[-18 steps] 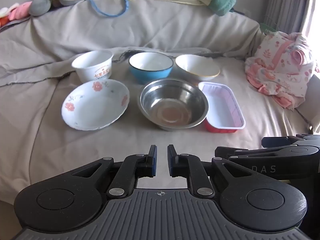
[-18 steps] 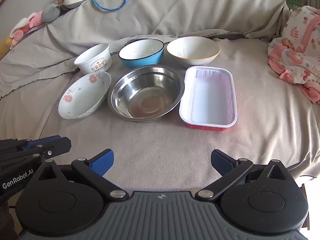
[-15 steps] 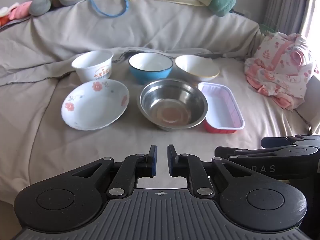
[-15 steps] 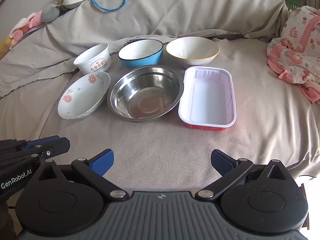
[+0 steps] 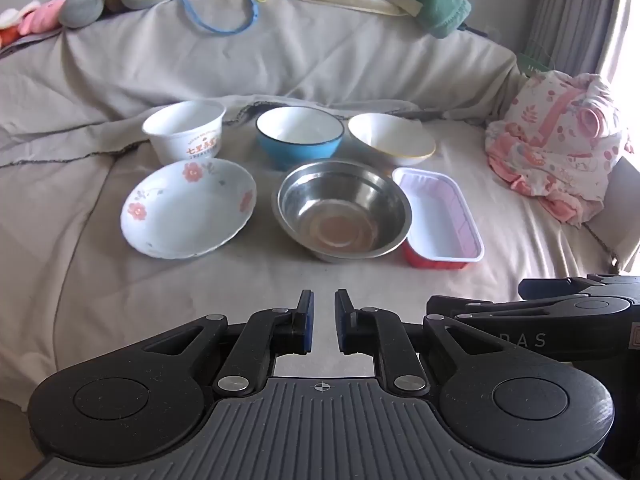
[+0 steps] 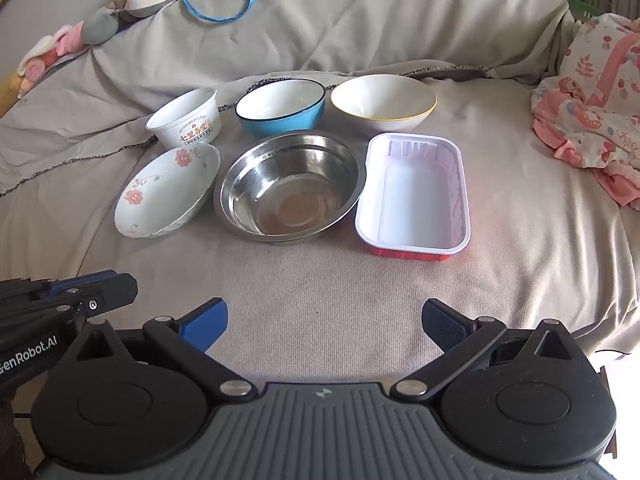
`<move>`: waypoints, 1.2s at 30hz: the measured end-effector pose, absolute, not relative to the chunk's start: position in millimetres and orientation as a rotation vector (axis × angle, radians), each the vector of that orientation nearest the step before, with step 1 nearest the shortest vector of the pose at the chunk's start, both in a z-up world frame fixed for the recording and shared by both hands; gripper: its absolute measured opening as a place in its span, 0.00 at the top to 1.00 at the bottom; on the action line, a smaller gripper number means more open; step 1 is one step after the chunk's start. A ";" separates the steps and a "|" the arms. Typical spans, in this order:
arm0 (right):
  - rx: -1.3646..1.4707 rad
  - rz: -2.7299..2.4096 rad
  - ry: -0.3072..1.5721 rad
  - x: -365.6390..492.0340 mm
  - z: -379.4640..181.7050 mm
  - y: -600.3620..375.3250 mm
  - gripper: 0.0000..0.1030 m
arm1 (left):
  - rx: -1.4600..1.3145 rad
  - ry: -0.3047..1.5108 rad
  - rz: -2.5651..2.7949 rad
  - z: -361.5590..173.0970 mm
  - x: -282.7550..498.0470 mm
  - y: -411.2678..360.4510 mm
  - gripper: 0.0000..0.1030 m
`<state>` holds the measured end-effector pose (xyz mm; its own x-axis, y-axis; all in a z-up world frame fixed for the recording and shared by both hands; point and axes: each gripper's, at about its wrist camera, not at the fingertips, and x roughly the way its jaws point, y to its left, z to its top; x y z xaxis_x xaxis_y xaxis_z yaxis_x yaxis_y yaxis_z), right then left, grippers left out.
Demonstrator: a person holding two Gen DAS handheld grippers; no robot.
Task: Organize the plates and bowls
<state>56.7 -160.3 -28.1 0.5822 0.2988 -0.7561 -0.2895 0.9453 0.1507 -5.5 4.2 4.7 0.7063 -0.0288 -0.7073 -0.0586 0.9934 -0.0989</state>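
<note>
Surface: sofa seat under a grey cover.
Back row: paper cup, blue bowl, white bowl.
Front row: floral plate, steel bowl, red tray.
Right: pink cloth.

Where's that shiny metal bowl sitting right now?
The metal bowl sits on the cloth-covered sofa, middle of the front row in both views, between the flowered plate on its left and the red-sided tray on its right, just before the blue bowl.
</note>
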 end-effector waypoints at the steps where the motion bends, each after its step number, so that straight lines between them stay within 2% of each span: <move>1: 0.011 0.342 0.884 56.6 -28.6 -159.6 0.00 | -0.116 0.788 0.015 4.8 -5.7 3.5 0.86; 36: 0.021 0.368 0.883 54.6 -26.0 -156.7 0.00 | -0.094 0.824 0.013 -2.1 -4.1 -0.2 0.86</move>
